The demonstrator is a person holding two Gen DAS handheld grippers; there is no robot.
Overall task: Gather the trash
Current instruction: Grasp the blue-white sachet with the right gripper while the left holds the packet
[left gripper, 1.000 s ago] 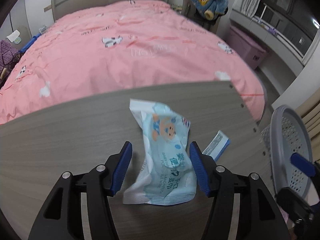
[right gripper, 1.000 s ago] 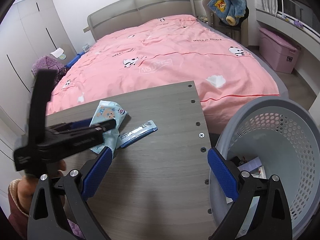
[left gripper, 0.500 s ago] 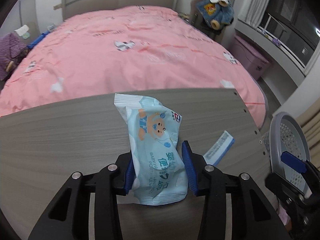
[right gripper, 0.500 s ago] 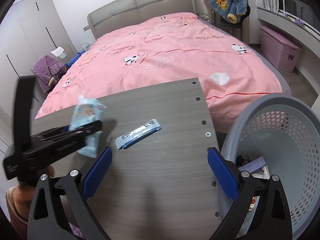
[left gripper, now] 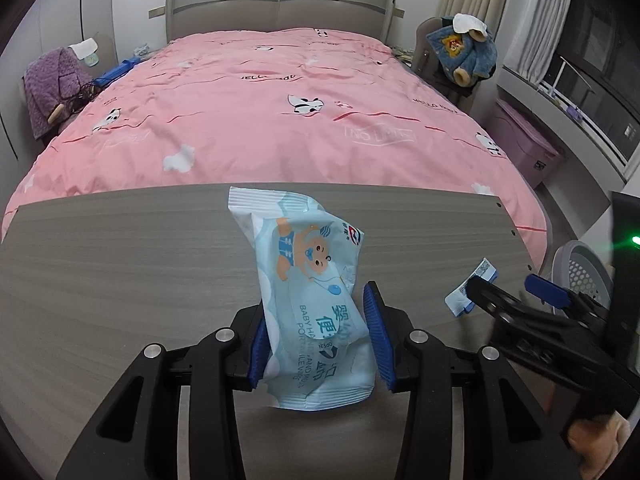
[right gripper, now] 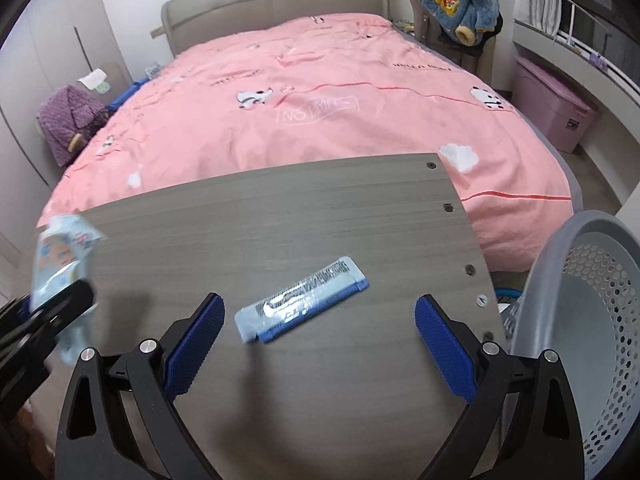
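A light blue baby-wipes pack point(left gripper: 312, 280) hangs lifted above the grey wooden table point(left gripper: 120, 260), with my left gripper point(left gripper: 316, 336) shut on its lower half. The right wrist view shows that pack point(right gripper: 60, 248) blurred at the far left. A small blue and silver sachet point(right gripper: 300, 308) lies flat on the table point(right gripper: 320, 420). My right gripper point(right gripper: 320, 306) stands open just over it, with one blue pad on each side and neither touching it. From the left wrist view the sachet point(left gripper: 472, 284) is partly hidden behind the right gripper point(left gripper: 512, 290).
A grey perforated basket point(right gripper: 592, 320) stands off the table's right edge, its inside mostly hidden. Beyond the table's far edge lies a bed with a pink cover point(right gripper: 320, 100). A pink storage box point(right gripper: 556, 108) sits at the far right. A person's hand point(left gripper: 596, 440) holds the right gripper.
My left gripper shut on the wipes pack and raised it off the table, drawing it away from the sachet. My right gripper came down and left, from by the basket to over the sachet.
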